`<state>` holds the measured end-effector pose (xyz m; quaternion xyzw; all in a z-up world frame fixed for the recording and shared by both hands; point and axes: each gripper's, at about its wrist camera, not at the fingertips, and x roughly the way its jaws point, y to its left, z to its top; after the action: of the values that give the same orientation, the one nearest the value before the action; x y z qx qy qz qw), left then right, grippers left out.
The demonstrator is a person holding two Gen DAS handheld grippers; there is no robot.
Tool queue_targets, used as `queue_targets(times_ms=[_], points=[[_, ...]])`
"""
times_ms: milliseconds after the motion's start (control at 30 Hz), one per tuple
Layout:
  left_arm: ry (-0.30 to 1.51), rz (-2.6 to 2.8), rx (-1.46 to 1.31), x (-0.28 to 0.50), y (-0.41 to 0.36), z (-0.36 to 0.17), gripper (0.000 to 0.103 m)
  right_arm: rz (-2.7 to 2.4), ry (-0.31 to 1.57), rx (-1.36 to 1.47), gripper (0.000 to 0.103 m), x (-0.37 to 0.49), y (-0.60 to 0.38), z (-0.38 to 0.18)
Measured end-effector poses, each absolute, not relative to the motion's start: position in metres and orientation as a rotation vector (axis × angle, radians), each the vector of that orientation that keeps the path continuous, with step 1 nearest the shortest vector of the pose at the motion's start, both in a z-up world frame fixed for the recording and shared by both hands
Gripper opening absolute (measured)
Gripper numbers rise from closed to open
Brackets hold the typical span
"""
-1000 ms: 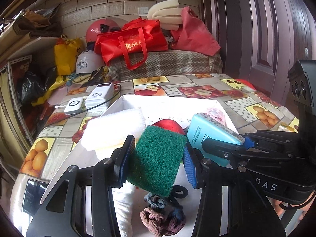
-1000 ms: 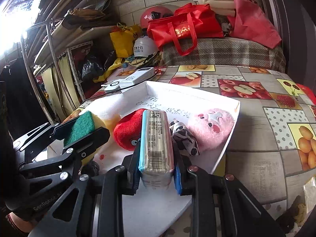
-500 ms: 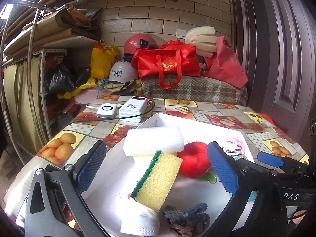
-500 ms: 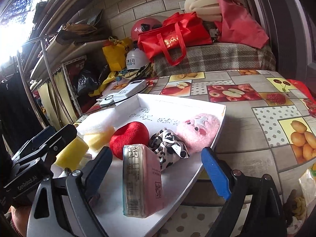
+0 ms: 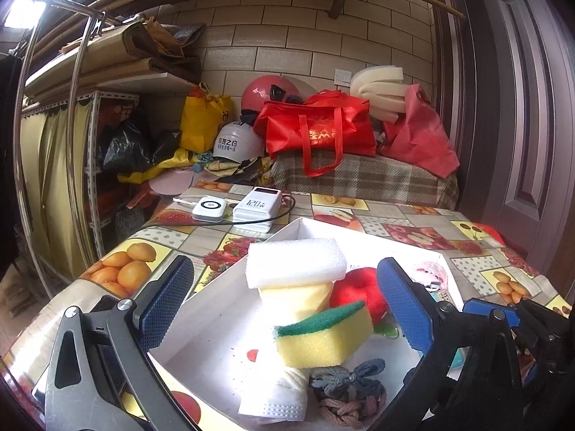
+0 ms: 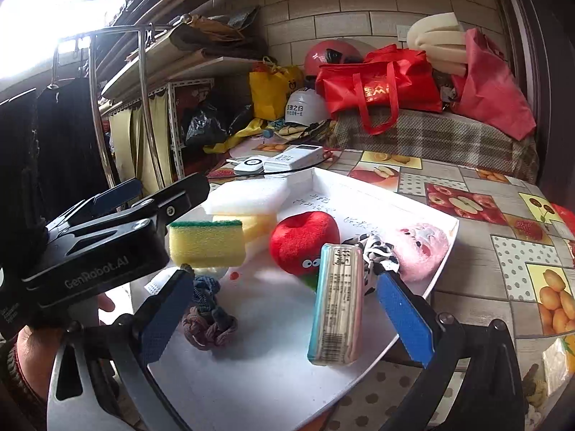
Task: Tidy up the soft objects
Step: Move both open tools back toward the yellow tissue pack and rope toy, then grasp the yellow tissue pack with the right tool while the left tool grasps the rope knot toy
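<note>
Both grippers were wide open, nothing between the pads. Left gripper [image 5: 284, 309] hovered over the near-left end of the white tray [image 5: 201, 327]; right gripper [image 6: 284, 319] over the near-right end. Nearest to the left camera, at 6 o'clock: white face mask [image 5: 276, 400] lying flat, with braided hair ties [image 5: 346, 395] just beside it at 5 o'clock. Beyond them the yellow sponge with green scrub top [image 5: 325, 337] sat free in the tray, tilted, resting partly on the mask. In the right view the tissue pack [image 6: 336, 305] stood on end at 6 o'clock, free of both pads. Further in: red apple plush [image 6: 303, 242], black-and-white cloth [image 6: 377, 251] and pink plush [image 6: 424, 248] at 1 o'clock. White foam block [image 5: 296, 262] was stacked on a yellow sponge slab [image 5: 293, 296] mid-tray. Past the tray at 11 o'clock, two white power banks [image 5: 233, 208] lay on the fruit-print tablecloth [image 5: 143, 262].
</note>
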<state>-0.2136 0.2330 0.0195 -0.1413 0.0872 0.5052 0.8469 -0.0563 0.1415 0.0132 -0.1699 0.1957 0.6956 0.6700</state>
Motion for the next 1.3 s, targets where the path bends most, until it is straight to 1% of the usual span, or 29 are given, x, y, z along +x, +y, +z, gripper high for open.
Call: queue_targets(times_ms=[200, 400, 767, 933, 1067, 1133, 1233, 1300], points=[[0.176, 1.067, -0.316, -0.218, 0.231, 0.019, 0.103, 1.599, 0.489, -0.32, 0.102, -0.049, 0.135, 0.012], [0.202, 1.027, -0.255, -0.209, 0.216, 0.021, 0.103, 1.499, 0.515, -0.241, 0.102, -0.032, 0.115, 0.013], [0.241, 0.951, -0.207, -0.192, 0.188, 0.023, 0.103, 1.386, 0.408, -0.295, 0.102, -0.025, 0.074, 0.02], [0.289, 0.883, -0.126, -0.168, 0.161, 0.024, 0.103, 1.317, 0.409, -0.213, 0.103, 0.014, 0.041, 0.025], [0.328, 0.772, -0.083, -0.143, 0.136, 0.024, 0.103, 1.194, 0.37, -0.21, 0.103, 0.054, 0.016, 0.03], [0.344, 0.708, -0.083, -0.128, 0.124, 0.023, 0.103, 1.12, 0.379, -0.208, 0.103, 0.079, 0.008, 0.031], [0.389, 0.621, -0.067, -0.099, 0.105, 0.022, 0.103, 1.047, 0.471, -0.187, 0.103, 0.12, 0.003, 0.027], [0.43, 0.562, -0.047, -0.076, 0.094, 0.02, 0.103, 1.04, 0.578, -0.153, 0.103, 0.143, 0.005, 0.02]])
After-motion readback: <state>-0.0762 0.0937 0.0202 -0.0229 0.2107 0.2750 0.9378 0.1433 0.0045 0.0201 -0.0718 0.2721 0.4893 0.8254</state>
